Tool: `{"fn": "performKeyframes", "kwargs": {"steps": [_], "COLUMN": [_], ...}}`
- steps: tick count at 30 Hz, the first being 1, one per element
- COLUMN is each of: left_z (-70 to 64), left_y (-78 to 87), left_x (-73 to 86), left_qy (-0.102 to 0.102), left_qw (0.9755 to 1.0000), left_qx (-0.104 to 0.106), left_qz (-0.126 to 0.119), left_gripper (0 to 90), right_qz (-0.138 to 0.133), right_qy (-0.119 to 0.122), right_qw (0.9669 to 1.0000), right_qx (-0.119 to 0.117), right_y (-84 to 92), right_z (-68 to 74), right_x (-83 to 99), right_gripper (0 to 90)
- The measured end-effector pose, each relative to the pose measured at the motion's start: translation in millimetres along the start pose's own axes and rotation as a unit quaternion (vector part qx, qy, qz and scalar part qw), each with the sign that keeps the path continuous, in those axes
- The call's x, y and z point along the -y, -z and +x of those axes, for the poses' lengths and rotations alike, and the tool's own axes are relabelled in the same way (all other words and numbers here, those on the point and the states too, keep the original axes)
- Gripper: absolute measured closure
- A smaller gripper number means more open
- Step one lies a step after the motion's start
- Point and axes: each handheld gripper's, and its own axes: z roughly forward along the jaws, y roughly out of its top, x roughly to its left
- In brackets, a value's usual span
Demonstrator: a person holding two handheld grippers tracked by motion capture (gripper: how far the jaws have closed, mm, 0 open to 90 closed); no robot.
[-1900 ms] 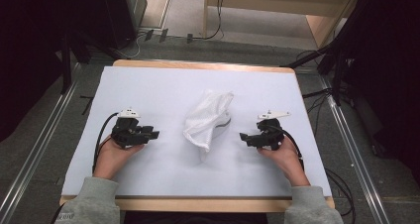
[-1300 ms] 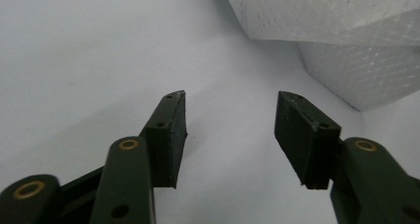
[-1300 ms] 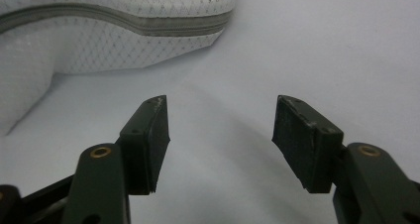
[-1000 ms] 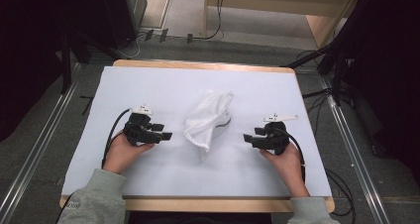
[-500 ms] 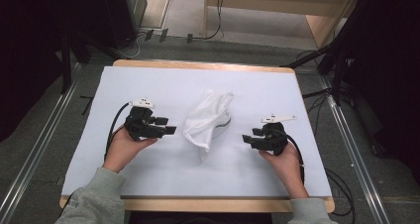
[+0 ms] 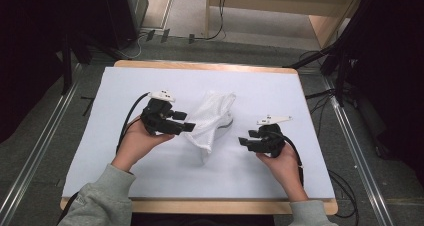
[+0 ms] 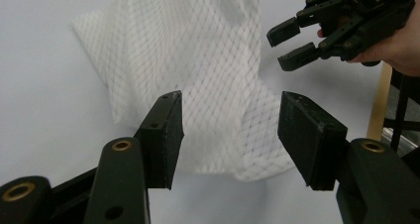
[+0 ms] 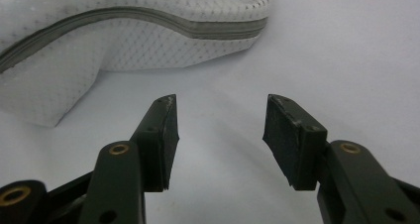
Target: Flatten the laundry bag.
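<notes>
White mesh fabric bag (image 6: 210, 122) with a grey zipper band lies crumpled near the middle of the desk (image 6: 115, 156), which is covered in a pale sheet, and it sits between your two hands. Your left gripper (image 6: 187, 127) hangs over the bag's left edge, its jaws having just been widening and now standing well apart with nothing pinched between them, the mesh showing below the gap in the left gripper view. Your right gripper (image 6: 242, 143) sits near the bag's right side without touching it, jaws spread open and empty above the bare sheet.
</notes>
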Motion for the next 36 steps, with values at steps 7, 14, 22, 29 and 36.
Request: {"fn": "performKeyframes", "kwargs": {"steps": [7,14,22,29,36], "left_z": [-3.6,9.0,19.5,22.7,19.9], "left_y": [-28.2,-43.6,-39.8,-36.9,-39.3], "left_x": [-7.3,4.2,11.3,13.0,14.5], "left_qy": [-0.011,0.012,0.007,0.019,0.027], "left_qw": [0.9997,0.9996,0.9994,0.9993,0.9994], "left_qx": [0.002,-0.007,-0.025,-0.025,-0.018], "left_qz": [0.022,0.026,0.022,0.019,0.009], "left_gripper": [43.7,67.5,89.5,89.6,89.6], "right_qz": [0.001,0.001,0.0,0.003,-0.013], "right_qy": [0.009,0.024,0.043,0.065,0.066], "right_qw": [0.9999,0.999,0.9965,0.9929,0.9946], "right_qx": [-0.011,-0.038,-0.073,-0.1,-0.08], "right_y": [0.3,-1.1,-4.2,-19.4,-40.9], "right_z": [11.6,34.3,64.5,93.1,112.5], "right_x": [2.4,5.5,7.5,6.1,-1.9], "right_gripper": [45.9,42.5,36.6,30.1,31.0]}}
